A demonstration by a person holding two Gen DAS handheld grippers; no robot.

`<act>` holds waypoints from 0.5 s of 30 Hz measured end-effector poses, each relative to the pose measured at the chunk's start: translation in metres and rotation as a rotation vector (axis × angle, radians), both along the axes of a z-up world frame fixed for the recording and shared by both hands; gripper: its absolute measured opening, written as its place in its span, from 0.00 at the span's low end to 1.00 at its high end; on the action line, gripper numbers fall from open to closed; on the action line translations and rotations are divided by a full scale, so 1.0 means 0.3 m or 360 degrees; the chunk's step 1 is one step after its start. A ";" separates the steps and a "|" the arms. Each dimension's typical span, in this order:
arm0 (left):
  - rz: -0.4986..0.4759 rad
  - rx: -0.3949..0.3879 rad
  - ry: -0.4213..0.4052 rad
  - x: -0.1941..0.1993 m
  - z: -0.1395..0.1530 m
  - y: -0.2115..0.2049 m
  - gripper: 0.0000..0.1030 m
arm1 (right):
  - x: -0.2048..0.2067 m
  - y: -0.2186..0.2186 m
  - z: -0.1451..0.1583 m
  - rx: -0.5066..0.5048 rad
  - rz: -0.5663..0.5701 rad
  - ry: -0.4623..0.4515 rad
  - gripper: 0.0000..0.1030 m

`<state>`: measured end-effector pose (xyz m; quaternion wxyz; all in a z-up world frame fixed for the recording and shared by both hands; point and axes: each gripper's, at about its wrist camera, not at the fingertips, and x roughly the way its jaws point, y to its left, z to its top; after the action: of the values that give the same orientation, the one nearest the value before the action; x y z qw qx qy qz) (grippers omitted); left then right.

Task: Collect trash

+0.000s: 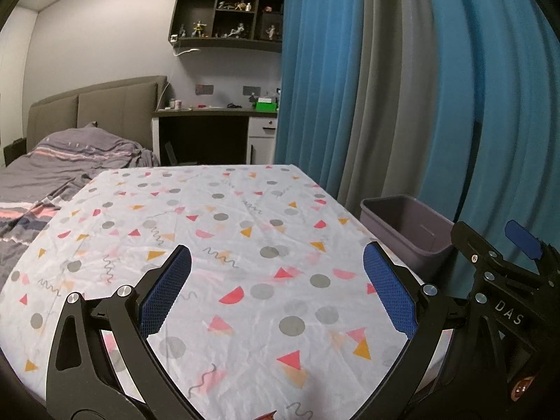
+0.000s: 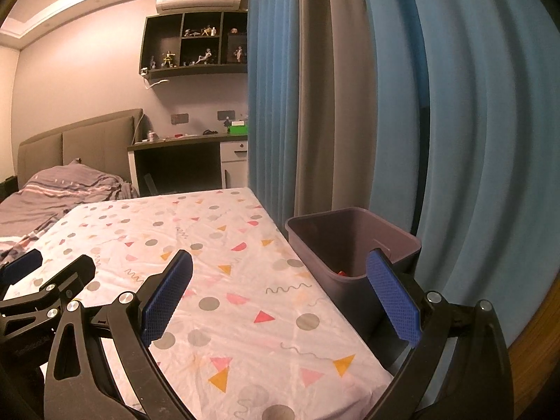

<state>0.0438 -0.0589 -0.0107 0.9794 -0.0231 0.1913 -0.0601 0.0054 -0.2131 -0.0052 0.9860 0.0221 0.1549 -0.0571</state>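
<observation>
Left wrist view. The left gripper (image 1: 278, 273) is held above the near part of the table (image 1: 217, 217), its blue-padded fingers (image 1: 168, 290) spread wide with nothing between them. Only the patterned cloth is seen between the pads; no loose trash is made out on the cloth, apart from a small reddish scrap (image 1: 267, 414) cut off at the bottom edge, which cannot be identified. The grey bin (image 1: 413, 231) is seen just beside the table's right edge, lower than the tabletop, presumably so that items can be dropped over the edge into it. Part of the right gripper (image 1: 504, 266) shows at the right margin, near the bin.

Right wrist view. The right gripper (image 2: 280, 273) is held over the table's right edge (image 2: 315, 280), fingers (image 2: 392, 297) likewise wide and empty. The right pad overlaps the bin (image 2: 353, 231) in the picture; whether it is touched cannot be told. A small red item (image 2: 341, 273) is seen inside the bin near its bottom, judged to be collected trash. The left gripper (image 2: 49, 280) shows at the left margin.

Judgement: with both grippers empty and the cloth apparently cleared, the task is judged near its end, or a further item lies out of view.
</observation>
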 end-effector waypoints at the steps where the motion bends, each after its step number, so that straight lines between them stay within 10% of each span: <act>1: 0.0000 0.0000 0.0001 -0.001 0.000 -0.001 0.94 | 0.000 -0.001 0.001 0.0004 -0.0002 -0.0002 0.93; 15: -0.0003 -0.0010 0.0003 -0.008 0.004 -0.003 0.94 | 0.001 0.003 0.002 0.0002 -0.0004 -0.0001 0.93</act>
<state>0.0415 -0.0598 -0.0096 0.9791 -0.0260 0.1920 -0.0615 0.0056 -0.2123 -0.0047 0.9860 0.0230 0.1547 -0.0583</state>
